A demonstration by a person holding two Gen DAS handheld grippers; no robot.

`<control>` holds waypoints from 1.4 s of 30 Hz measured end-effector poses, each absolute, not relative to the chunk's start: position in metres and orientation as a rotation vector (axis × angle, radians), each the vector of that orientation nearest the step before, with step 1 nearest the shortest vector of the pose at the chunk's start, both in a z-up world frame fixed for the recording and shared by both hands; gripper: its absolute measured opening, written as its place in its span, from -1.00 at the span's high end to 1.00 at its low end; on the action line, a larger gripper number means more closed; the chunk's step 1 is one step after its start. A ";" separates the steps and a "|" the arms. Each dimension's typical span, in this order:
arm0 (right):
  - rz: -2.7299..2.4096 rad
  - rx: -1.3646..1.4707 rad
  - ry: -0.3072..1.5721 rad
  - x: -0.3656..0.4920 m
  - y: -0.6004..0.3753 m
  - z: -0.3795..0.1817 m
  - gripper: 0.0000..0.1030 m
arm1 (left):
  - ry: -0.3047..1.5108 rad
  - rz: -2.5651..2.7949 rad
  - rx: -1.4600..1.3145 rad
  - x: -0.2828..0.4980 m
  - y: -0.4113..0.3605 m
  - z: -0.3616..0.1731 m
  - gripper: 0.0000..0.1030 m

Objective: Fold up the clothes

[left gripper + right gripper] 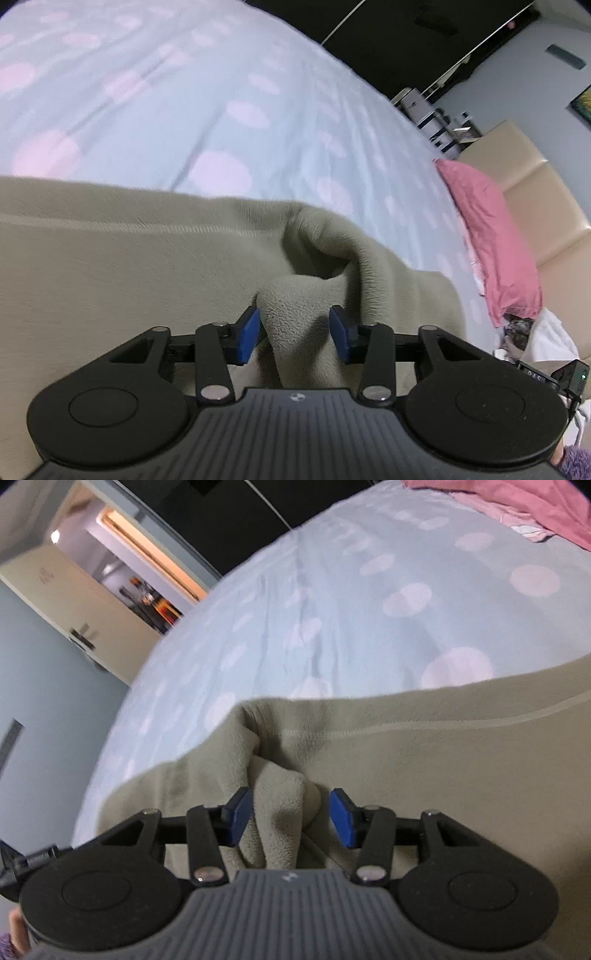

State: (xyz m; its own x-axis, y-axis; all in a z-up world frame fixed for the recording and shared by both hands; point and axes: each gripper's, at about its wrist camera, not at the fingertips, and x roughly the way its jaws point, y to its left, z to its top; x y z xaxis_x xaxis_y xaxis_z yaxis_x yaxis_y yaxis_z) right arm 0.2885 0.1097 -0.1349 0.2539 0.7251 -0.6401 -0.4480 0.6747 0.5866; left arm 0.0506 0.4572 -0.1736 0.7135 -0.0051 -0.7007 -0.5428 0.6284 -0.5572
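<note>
Two bunched folds of the olive fleece garment lying on the dotted bedsheet sit between the parted pads of my left gripper and right gripper.

No text reads clearly — only faint letters (perhaps "P&S") on a black device.

Ahead of both your grippers the bedsheet lies flat and bare: free room past the fleece edge. A bunched fleece fold fills the gap between the left gripper pads. Pink pillow blocks the far right (headboard behind it). Right gripper: fold between pads, sheet beyond bare.
</note>
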 end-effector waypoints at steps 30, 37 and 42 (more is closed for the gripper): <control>0.738 0.339 0.879 0.263 0.056 -0.144 0.50 | 0.542 0.370 -0.782 -0.003 0.424 -0.156 0.65; 0.926 0.113 0.759 0.207 0.101 -0.113 0.46 | 0.559 0.314 -0.614 0.016 0.377 -0.141 0.68; 0.928 -0.083 0.752 0.170 0.129 -0.138 0.37 | 0.664 0.427 -0.671 0.026 0.397 -0.173 1.00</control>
State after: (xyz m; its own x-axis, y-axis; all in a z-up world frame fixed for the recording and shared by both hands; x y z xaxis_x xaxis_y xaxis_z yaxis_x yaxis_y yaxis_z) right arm 0.1697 0.1292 -0.1376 0.3679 0.6936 -0.6193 -0.7490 0.6158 0.2447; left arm 0.0255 0.3970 -0.1731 0.7155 0.1509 -0.6821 -0.5577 0.7115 -0.4276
